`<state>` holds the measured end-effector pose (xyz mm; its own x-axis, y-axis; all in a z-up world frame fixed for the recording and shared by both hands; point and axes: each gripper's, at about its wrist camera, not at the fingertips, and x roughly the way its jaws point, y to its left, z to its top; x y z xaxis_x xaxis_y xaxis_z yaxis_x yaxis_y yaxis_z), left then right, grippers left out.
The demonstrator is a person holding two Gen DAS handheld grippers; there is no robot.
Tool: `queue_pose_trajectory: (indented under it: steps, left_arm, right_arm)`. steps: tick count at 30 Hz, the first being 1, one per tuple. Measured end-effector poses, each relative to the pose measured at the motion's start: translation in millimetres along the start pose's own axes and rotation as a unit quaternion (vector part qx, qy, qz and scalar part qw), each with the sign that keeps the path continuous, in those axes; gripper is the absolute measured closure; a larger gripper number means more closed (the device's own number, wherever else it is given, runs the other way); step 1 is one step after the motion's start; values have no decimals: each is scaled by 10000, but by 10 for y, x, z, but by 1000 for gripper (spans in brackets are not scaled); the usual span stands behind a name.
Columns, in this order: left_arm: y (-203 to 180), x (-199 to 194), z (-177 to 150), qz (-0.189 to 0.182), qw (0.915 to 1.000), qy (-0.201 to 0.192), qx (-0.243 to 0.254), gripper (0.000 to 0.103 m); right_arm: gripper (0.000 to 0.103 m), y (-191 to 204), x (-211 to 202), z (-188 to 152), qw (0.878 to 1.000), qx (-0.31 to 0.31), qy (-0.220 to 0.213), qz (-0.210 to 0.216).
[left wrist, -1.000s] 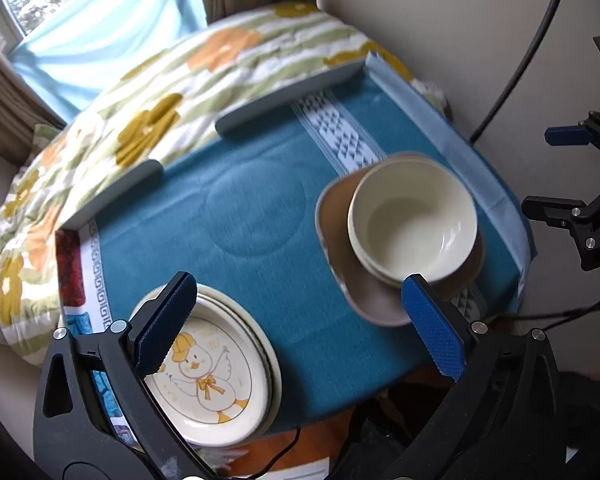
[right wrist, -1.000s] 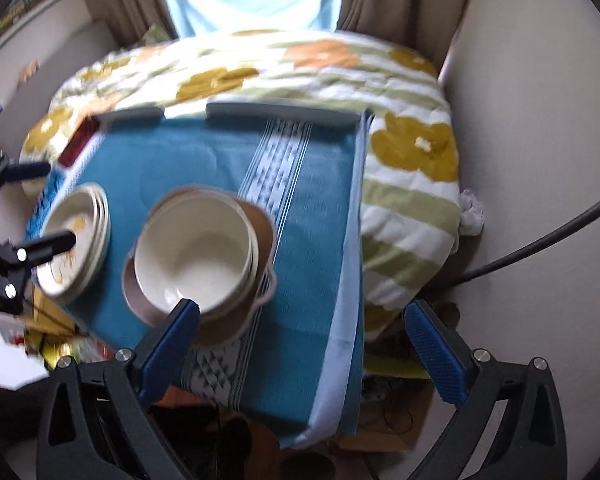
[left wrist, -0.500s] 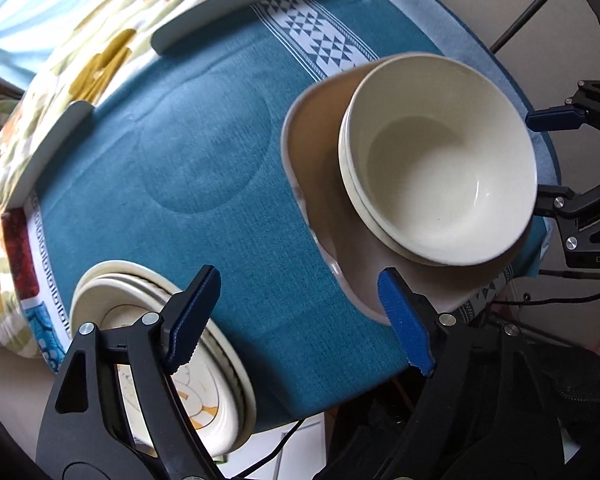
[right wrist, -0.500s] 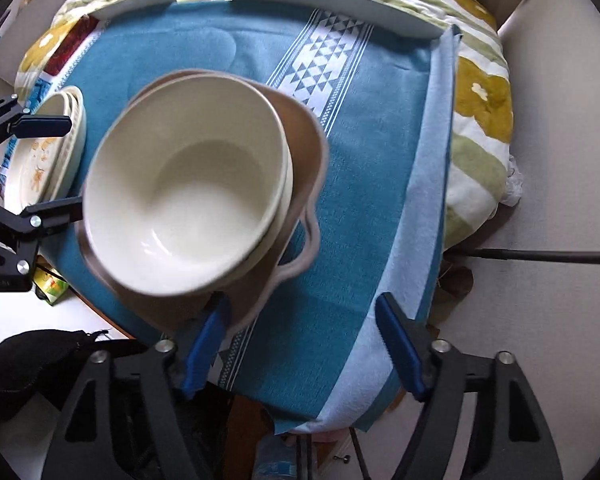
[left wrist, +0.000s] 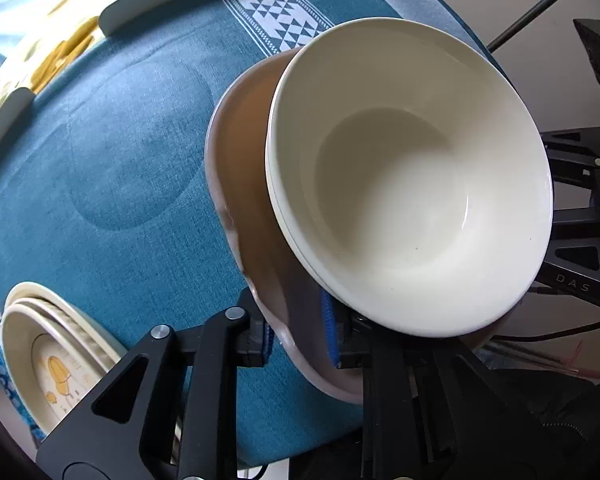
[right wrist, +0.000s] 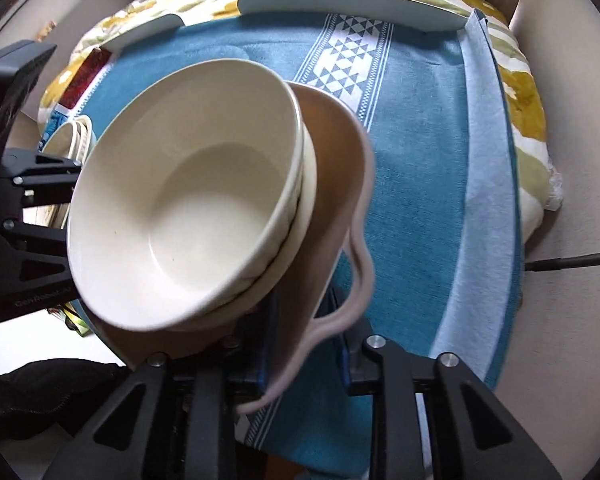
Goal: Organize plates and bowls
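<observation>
My left gripper (left wrist: 298,336) and right gripper (right wrist: 302,354) have just clamped opposite rims of the brown wavy-edged ceramic dish (left wrist: 240,168), near table edge, so the stacked cream bowls (left wrist: 412,184) lift level.

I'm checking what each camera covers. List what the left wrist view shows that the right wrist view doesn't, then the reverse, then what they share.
Left wrist only: the chick drawing on the top cream plate, and the left gripper, whose jaws have just been closing, clamped on the brown dish's rim.

Right wrist only: the dish's looped handle, the right gripper, also just closed, gripping beside it, and the pale blue cloth edge.

Both: the stacked cream bowls in the brown dish on the teal cloth.
</observation>
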<state>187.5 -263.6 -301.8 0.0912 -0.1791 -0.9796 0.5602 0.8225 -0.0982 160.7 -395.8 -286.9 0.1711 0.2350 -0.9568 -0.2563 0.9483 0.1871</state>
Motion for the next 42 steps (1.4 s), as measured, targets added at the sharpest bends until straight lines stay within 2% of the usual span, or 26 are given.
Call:
queue_pose_trajectory:
  steps: [2, 9, 18, 29, 34, 42]
  left_arm:
    - [-5, -4, -23, -18, 9999, -124, -2, 93]
    - [-201, -60, -128, 379, 9977, -549, 129, 93]
    - [-233, -266, -166, 544, 9958, -741, -31, 93]
    - [142, -968, -329, 715, 9884, -1158, -681, 94]
    - [414, -1317, -527, 902, 9827, -1422, -775, 94]
    - [983, -1539, -936, 1001, 9823, -1394, -754, 94]
  right_arm:
    - [89, 36, 14, -28, 9999, 18, -95, 106]
    - [90, 105, -4, -63, 9994, 32, -340, 13]
    - [90, 49, -204, -73, 9986, -86, -531, -11]
    - [90, 535, -564, 222, 9946, -698, -770, 35]
    - [90, 904, -630, 366, 9923, -855, -889, 130]
    - [90, 1598, -540, 486, 9924, -848, -883, 135]
